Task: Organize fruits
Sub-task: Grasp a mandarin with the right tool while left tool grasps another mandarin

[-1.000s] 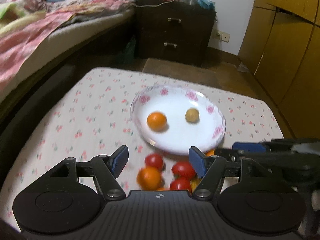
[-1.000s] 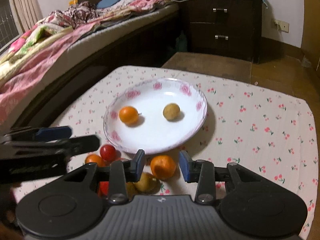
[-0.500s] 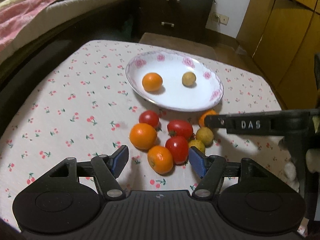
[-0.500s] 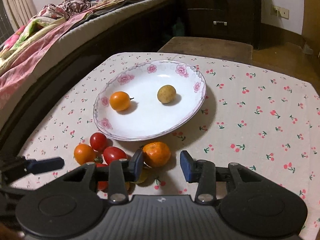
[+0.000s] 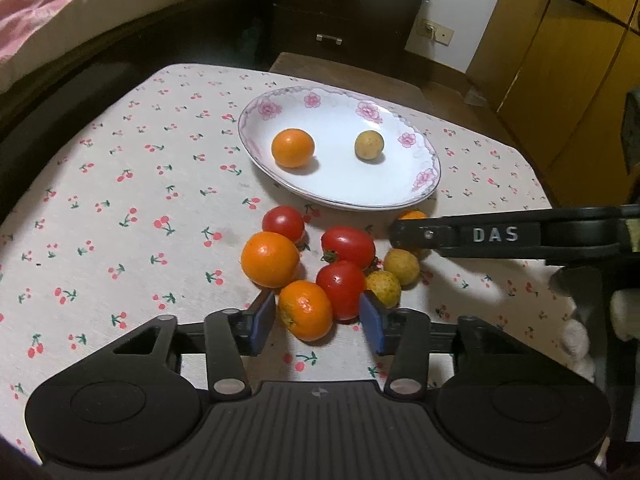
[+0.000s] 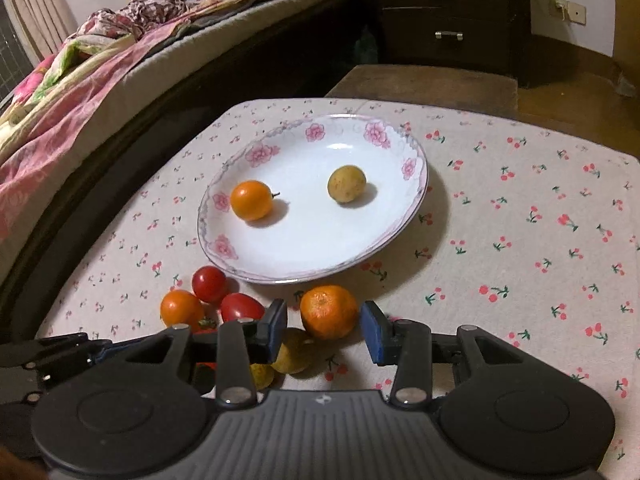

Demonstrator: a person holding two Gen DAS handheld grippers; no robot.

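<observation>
Both grippers have dropped toward the fruit pile, jaws apart and empty, the right gripper with a mandarin dead ahead between its fingertips.

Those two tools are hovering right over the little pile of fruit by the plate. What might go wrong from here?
The fruits lie packed together, so the open left tool, closing on the nearest orange fruit, could also catch the red tomato touching it. Round fruit nudged aside may roll across the tablecloth. The right tool, also open, straddles a mandarin close by, so the tools might bump each other.
</observation>
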